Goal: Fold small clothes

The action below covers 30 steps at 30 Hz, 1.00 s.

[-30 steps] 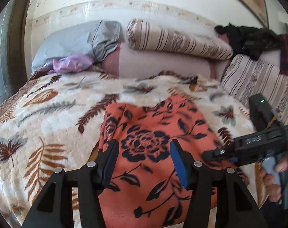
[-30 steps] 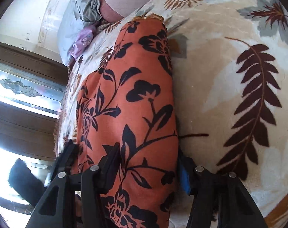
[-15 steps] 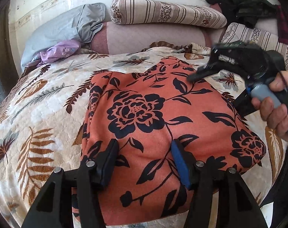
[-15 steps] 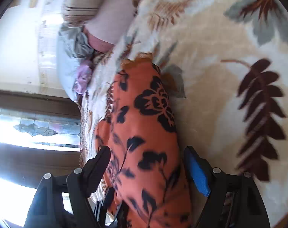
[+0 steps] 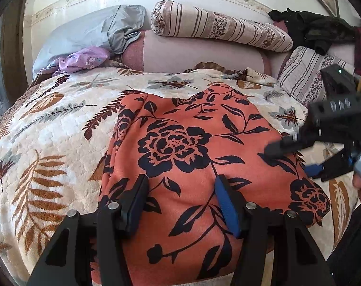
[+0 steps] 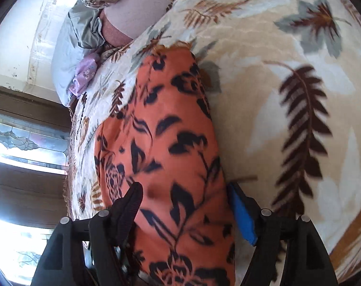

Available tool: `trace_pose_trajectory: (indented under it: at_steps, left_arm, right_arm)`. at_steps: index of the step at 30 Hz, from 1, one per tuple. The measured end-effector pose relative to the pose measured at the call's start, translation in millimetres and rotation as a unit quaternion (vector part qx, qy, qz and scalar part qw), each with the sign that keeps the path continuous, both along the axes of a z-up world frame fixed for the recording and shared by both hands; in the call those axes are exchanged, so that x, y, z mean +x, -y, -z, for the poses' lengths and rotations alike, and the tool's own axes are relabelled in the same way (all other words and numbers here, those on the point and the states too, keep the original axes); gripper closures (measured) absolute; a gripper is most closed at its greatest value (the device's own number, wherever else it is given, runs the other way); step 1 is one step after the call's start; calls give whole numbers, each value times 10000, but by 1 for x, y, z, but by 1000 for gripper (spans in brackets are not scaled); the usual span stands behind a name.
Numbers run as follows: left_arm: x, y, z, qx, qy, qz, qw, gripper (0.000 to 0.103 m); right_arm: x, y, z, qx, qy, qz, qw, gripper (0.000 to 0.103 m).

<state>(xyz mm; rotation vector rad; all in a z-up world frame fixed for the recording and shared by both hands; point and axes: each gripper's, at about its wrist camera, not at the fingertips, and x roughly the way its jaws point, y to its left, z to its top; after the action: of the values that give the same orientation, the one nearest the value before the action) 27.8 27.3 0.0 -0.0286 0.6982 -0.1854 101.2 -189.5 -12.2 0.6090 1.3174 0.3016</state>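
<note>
Leaf-print blanket [image 5: 49,128] under an orange floral garment [image 5: 192,147] — long axis running away from us. Our left gripper [image 5: 179,200] hovers half-open over its near hem; our right gripper [image 6: 184,211] straddles the right edge, jaws closing, not yet pinching.

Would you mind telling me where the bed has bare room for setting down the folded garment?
Free: the leaf-print blanket left of the orange floral garment, up to the lilac cloth; also the strip between garment and pillows. Crowded: the garment's right edge, where the right gripper is closing, and the dark clothes beyond.

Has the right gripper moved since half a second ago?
Yes. In the left wrist view, the right gripper dropped from near the striped pillow to the orange floral garment edge.
</note>
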Motion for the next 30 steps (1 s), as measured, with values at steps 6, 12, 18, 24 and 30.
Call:
trace_pose_trajectory:
  at_steps: [6, 12, 18, 24, 30]
  left_arm:
    - [-1, -3, -1, -92, 24, -21, 10000, 43]
    - [-2, -3, -1, -65, 103, -91, 9999, 43]
    - [-18, -6, -13, 402, 711, -613, 9948, 42]
    - [-34, -1, -29, 1050, 1689, -1368, 9704, 19]
    - [-16, 34, -41, 1457, 1532, -1332, 9683, 19]
  right_arm:
    - [-20, -11, -12, -557, 181, 104, 9982, 34]
    - [-67, -29, 2, -702, -36, -449, 9965, 25]
    - [-104, 3, -12, -171, 373, 54, 9991, 25]
    - [-126, 46, -50, -185, 1391, 16, 9901, 25]
    - [-123, 92, -53, 382, 1841, -76, 9821, 25]
